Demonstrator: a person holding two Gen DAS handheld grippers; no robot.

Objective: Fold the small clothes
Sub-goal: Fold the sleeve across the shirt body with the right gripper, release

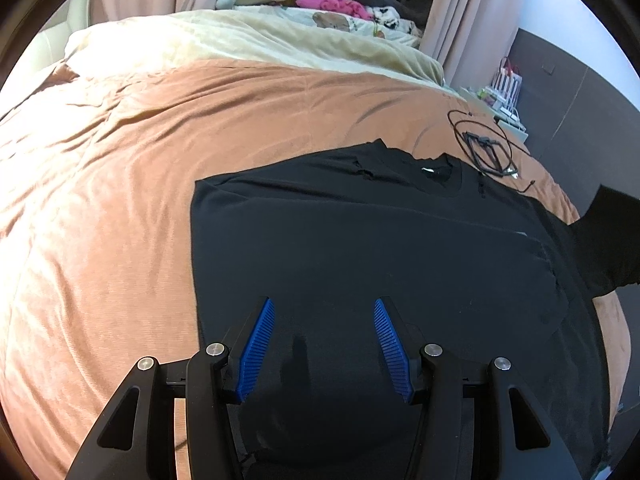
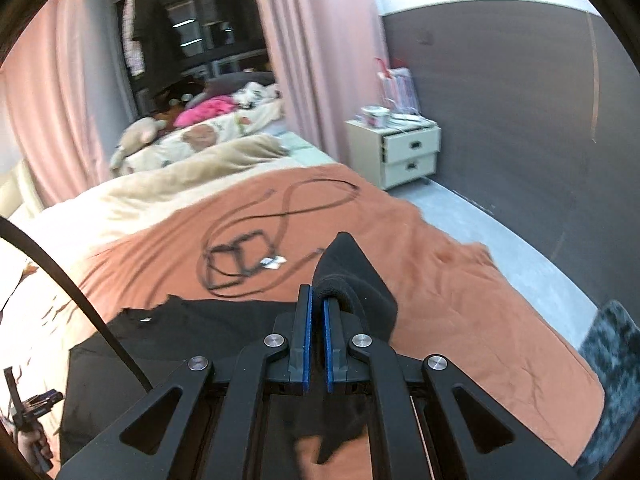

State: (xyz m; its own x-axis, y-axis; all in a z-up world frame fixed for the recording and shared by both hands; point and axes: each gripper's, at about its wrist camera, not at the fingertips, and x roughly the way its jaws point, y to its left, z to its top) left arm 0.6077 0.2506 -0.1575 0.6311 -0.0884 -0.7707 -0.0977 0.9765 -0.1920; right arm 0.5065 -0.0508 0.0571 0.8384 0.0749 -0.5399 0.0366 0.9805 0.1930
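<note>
Pinching shirt sleeve (image 2: 352, 280) | right claw (image 2: 316, 300) | lifted above bed (image 2: 460, 300)

The black cloth T-shirt (image 1: 360, 240) looks matt and soft, faintly fuzzy. Under it the rust-orange bedspread (image 1: 120, 160) has a short velvety nap, creased all over. The cream blanket (image 1: 240, 44) beyond looks plush. Each gripper's black plastic arms are smooth with a dull sheen, the pivot pins bright metal, the blue finger pads (image 1: 260, 344) finely ribbed. The thin black cable (image 2: 256, 240) looks rubbery.
</note>
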